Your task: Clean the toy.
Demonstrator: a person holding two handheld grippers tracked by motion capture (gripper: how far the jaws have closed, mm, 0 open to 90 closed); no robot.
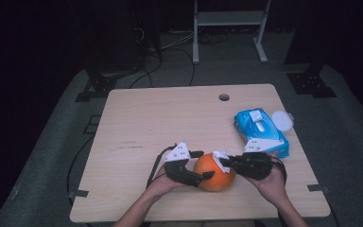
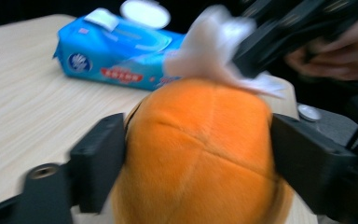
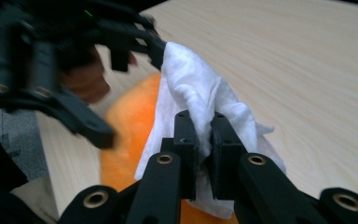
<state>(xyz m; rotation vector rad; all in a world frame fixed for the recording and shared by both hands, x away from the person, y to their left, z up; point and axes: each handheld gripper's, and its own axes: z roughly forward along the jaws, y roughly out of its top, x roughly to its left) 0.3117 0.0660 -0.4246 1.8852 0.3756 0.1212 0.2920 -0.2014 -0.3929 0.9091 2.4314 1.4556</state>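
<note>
Left gripper: jaws wide, one each side of the ball; contact unclear.
Right gripper: jaws narrow, pinching the wipe.
Ball: orange, near table edge, between both grippers.
Wipe: white, on the ball's top.
Pack: blue, far right.

Orange plush ball between the left hand-held gripper jaws, white wipe on top, blue wipes pack behind

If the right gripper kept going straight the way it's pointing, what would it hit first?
Probably the orange plush ball: the right gripper, shut on a white wipe, points at it, with the wipe already against the ball. Beyond sits the left gripper.
</note>
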